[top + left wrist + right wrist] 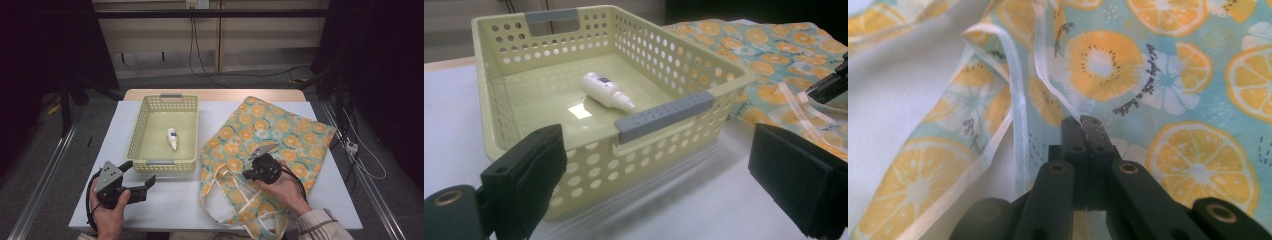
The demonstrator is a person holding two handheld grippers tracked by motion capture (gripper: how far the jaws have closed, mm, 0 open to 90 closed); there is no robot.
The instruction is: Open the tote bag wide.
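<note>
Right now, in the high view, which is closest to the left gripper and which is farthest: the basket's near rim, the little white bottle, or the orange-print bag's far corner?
From the left gripper:
1. The basket, its near rim, just ahead of the jaws.
2. The white bottle, lying inside the basket, farther forward.
3. The orange-print bag, its far corner, way across on the table's right side.

Basket (141, 131): pale yellow-green, dotted with round holes, grey handle strips on its short rims. Bottle (172, 138) in the basket: white with a small dark label. Bag (295, 135) right of the basket: turquoise, printed with orange slices and white flowers; straps translucent white. Table (190, 200): white top, wooden far edge. Grippers: black.
</note>
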